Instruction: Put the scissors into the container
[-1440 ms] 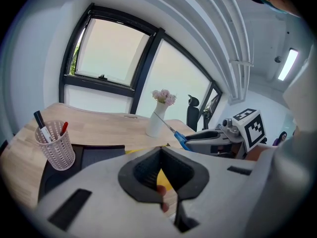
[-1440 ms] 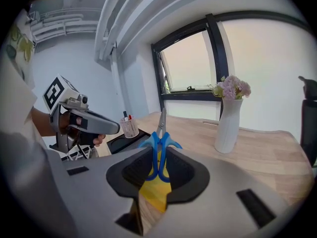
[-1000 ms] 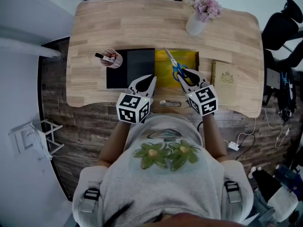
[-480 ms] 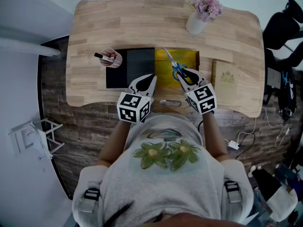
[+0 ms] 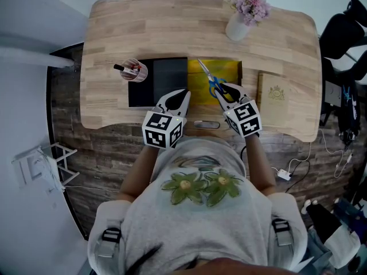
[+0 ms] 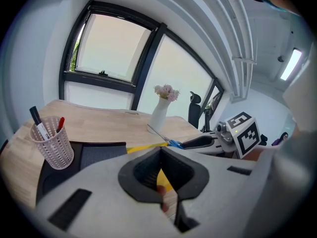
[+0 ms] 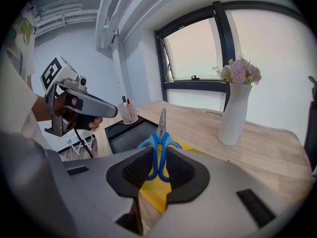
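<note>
The scissors (image 5: 213, 83) have blue handles and steel blades that point away from me. My right gripper (image 5: 226, 91) is shut on the handles and holds them above the yellow mat (image 5: 226, 73). In the right gripper view the blue loops (image 7: 159, 138) sit between the jaws, with the blades aimed towards the white mesh cup (image 7: 128, 112). That cup (image 5: 135, 70) holds pens and stands at the left end of the black mat (image 5: 160, 79). My left gripper (image 5: 176, 95) hovers over the mat's near edge, shut, with nothing in it.
A white vase of pink flowers (image 5: 239, 22) stands at the back right of the wooden desk (image 5: 172, 27). A tan book (image 5: 275, 96) lies right of the yellow mat. A small metal item (image 5: 206, 124) lies at the desk's front edge.
Hardly anything: my right gripper with the scissors has crept slightly further over the desk. The left gripper has stayed put.
</note>
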The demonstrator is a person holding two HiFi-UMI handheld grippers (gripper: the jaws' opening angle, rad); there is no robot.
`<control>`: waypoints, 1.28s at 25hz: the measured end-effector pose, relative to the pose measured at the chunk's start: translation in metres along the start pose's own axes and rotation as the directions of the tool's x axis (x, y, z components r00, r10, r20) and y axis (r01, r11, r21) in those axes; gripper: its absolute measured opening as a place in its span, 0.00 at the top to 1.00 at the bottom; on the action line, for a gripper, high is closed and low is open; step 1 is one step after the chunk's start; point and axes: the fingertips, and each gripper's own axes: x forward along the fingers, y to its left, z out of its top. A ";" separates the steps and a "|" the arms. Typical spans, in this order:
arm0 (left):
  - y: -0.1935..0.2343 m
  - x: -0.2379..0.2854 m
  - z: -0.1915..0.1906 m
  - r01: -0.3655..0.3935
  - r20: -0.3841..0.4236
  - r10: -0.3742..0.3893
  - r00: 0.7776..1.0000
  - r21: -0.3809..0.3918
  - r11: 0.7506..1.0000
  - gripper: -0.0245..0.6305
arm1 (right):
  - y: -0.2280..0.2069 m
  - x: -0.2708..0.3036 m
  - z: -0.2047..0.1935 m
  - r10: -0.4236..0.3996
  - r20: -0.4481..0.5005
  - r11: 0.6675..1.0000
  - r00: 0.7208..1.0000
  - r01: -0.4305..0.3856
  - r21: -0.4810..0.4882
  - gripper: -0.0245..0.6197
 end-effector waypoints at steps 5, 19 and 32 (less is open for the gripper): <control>0.000 0.000 -0.001 -0.001 -0.003 0.001 1.000 0.000 1.000 0.95 | 0.000 0.003 -0.004 0.005 -0.014 1.000 1.000 -0.005 -0.005 0.83; 0.001 0.004 0.000 0.005 -0.013 -0.005 1.000 0.001 1.000 0.95 | -0.003 0.011 -0.012 0.012 -0.053 1.000 0.999 -0.013 -0.013 0.83; 0.003 0.006 -0.001 0.004 -0.020 -0.004 1.000 0.000 1.000 0.95 | -0.006 0.018 -0.019 0.017 -0.085 0.999 0.996 -0.019 -0.029 0.83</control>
